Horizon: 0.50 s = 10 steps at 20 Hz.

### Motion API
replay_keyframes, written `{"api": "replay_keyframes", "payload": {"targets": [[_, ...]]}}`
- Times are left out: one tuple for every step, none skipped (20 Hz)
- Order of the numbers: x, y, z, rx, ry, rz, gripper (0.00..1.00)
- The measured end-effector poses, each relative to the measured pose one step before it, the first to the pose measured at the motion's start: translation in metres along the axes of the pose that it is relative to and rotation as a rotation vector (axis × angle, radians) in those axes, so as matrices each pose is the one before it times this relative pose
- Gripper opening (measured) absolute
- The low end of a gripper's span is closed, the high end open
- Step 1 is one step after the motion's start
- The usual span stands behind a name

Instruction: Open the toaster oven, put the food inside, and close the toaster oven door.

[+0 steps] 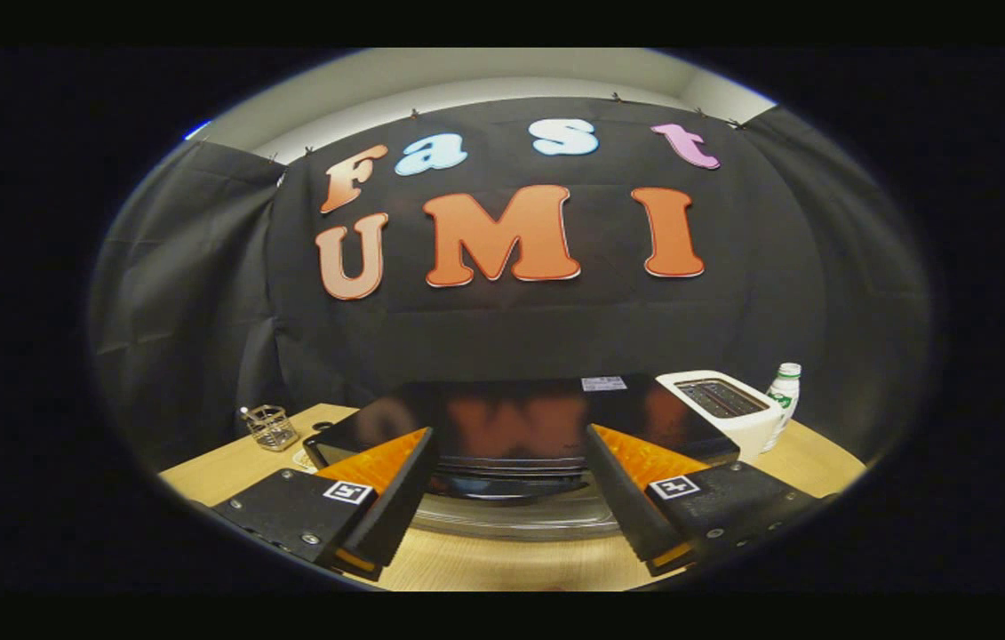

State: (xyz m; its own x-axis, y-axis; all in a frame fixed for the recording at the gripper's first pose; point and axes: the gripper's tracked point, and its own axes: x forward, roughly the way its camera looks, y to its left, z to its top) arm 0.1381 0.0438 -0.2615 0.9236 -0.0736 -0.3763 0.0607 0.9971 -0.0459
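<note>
A black toaster oven with a glossy top stands on the wooden table, just ahead of me and seen from above. My gripper is open, its two fingers spread wide over the oven's front edge with nothing between them. Below that edge, between the fingers, a shiny curved band of the oven's front shows. Whether it is the door's glass or its handle, and whether the door is open or shut, I cannot tell.
A white pop-up toaster stands right of the oven, with a small white bottle beside it. A clear glass holder sits on the table at the far left. The black cloth wall rises close behind.
</note>
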Motion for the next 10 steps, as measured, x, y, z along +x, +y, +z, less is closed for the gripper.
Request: {"api": "replay_keyframes", "payload": {"targets": [[0.00627, -0.0024, -0.00546, -0.00439, 0.01622, -0.01191, 0.97], [0.00255, -0.00153, -0.00806, -0.00085, 0.02763, -0.01026, 0.97], [0.00121, -0.00025, 0.00651, -0.01178, -0.03985, -0.0137, 0.97], [0.0019, -0.00301, -0.00415, -0.01177, 0.01267, -0.01511, 0.96], [-0.00408, 0.00007, 0.00218, -0.02428, -0.00818, -0.00551, 0.95], [-0.00446, 0.00244, -0.00067, -0.01115, -0.00446, 0.00616, 0.93], [-0.00493, 0.00367, -0.00133, 0.01919, -0.00378, 0.0121, 0.92], [-0.00567, 0.0035, 0.00207, 0.0022, -0.01948, 0.01527, 0.88], [-0.00709, 0.00138, -0.00744, 0.02372, 0.01519, 0.01786, 0.85], [-0.00663, 0.00286, 0.00315, -0.00155, -0.03009, 0.01713, 0.81]]}}
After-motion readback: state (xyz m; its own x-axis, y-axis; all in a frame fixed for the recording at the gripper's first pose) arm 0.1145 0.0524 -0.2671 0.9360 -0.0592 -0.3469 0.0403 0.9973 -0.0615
